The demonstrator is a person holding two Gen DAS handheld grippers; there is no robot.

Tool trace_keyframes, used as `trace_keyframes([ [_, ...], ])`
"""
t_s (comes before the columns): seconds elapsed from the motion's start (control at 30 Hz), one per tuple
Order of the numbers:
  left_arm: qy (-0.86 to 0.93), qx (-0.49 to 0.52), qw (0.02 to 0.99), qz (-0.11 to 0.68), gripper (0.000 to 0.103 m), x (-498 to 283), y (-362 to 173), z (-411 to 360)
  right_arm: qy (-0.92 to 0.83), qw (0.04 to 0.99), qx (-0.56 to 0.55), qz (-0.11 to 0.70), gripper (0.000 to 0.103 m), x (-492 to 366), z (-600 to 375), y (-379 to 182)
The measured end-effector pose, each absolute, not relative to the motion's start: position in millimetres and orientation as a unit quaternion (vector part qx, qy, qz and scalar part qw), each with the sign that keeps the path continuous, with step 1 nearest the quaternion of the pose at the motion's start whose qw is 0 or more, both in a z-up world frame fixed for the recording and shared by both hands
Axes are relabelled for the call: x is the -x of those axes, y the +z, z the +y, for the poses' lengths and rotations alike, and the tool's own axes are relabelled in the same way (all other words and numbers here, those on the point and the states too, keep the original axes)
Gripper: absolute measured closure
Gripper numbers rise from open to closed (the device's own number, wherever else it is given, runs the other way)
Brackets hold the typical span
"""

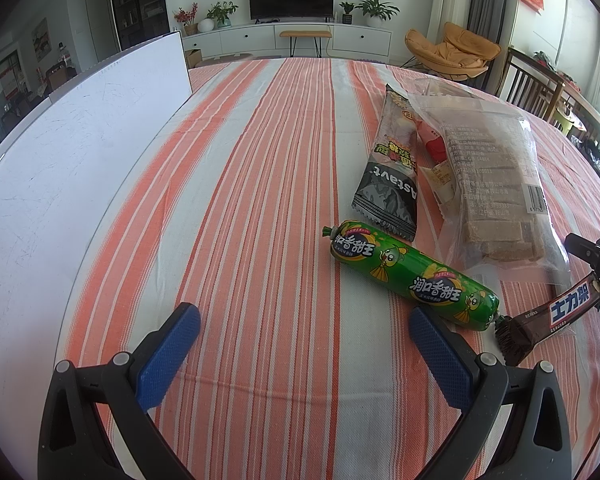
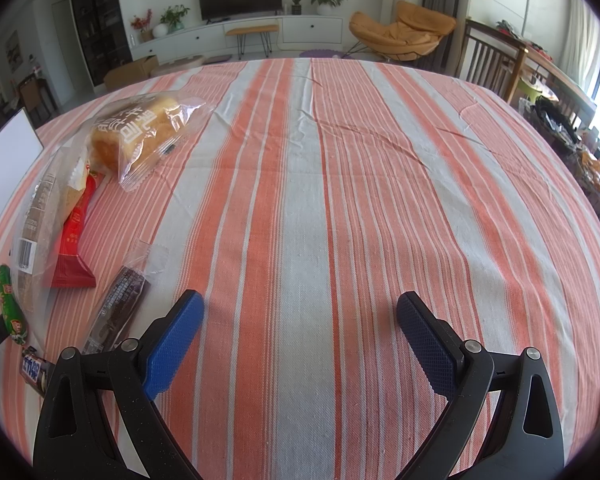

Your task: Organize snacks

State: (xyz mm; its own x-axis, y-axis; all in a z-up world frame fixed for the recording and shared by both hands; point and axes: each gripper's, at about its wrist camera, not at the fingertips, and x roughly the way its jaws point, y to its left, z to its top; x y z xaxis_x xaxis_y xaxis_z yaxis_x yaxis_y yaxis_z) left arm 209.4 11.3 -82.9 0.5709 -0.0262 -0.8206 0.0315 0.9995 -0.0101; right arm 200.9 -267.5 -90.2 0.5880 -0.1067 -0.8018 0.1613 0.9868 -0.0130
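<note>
Hovering low over the striped surface [image 1: 260, 200] with both sets of jaws spread wide and nothing held, left gripper [image 1: 304, 336] and right gripper [image 2: 300, 320] alike. Nothing sorted yet by the look of it: snacks lying loose in one cluster, no container filled, a white board [image 1: 80, 152] standing off to the left, purpose unclear. Green sausage [image 1: 412, 276] just ahead of the left gripper, printed 润口香甜王, its tip touching the brown chocolate bar [image 1: 556, 316] marked 士力架. Black-and-clear packet [image 1: 388, 176] reading "Astavt", upside down, partly tucked beside the big clear bag of brown squares [image 1: 496, 168], barcode and "GB 14884" just legible. From the right wrist: bread roll [image 2: 140, 136] in clear wrap with white characters, hard to read; red packet [image 2: 76, 232]; dark bar in clear wrap [image 2: 120, 308], text too small. Whole job seemingly still ahead.
</note>
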Motion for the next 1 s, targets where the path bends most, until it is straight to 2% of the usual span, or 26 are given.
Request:
trace_keyframes([
  [0.73,-0.016,-0.003,0.886,0.463,0.000,-210,-83,11,-0.068,0.891,-0.031,0.447,0.004,-200,-269,-90],
  [1.0,-0.017,-0.002,0.886,0.463,0.000,-210,-83,12,-0.019,0.914,-0.124,0.386,0.006,-165,-310,-74],
])
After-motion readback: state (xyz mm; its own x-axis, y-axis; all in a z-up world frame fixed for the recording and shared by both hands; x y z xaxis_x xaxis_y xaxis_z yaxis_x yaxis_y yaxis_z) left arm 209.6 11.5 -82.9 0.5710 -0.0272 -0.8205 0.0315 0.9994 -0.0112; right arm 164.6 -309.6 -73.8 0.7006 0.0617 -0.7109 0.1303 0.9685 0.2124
